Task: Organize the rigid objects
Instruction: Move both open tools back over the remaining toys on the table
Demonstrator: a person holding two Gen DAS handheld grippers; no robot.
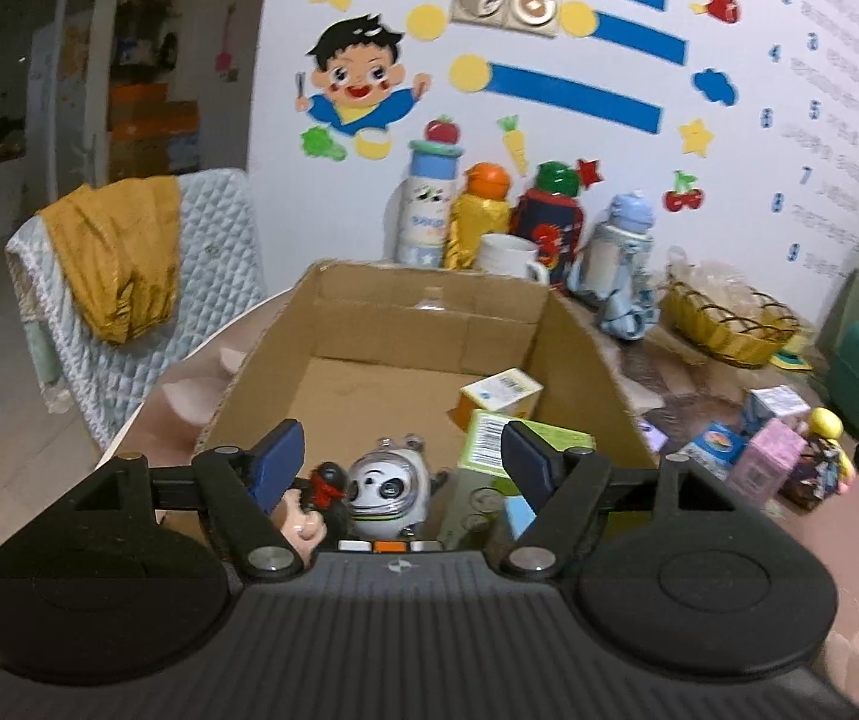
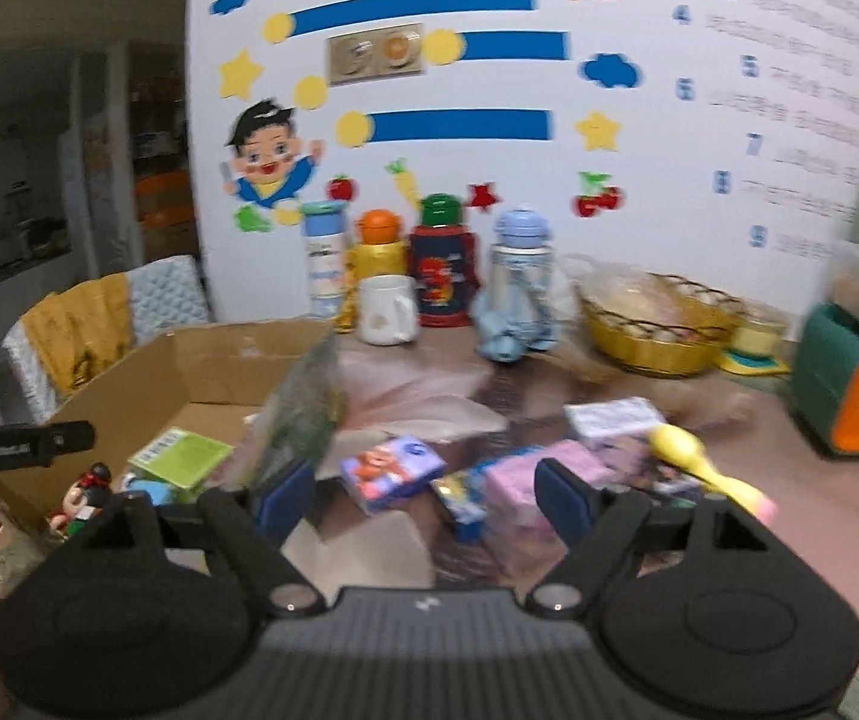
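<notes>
Toys and small cartons are being sorted into the cardboard box (image 1: 585, 348). Left gripper (image 1: 402, 459) hangs over the box's near end, jaws apart and empty, a panda figure (image 1: 390, 495) and green carton (image 1: 489, 438) lying in the box below it. Right gripper (image 2: 426, 495), also spread with nothing between its pads, faces the loose pile just right of the box: a pink carton (image 2: 525, 480) and blue packet (image 2: 393, 471). Judging by this, a drop-off is finished; next comes closing on one pile item.
</notes>
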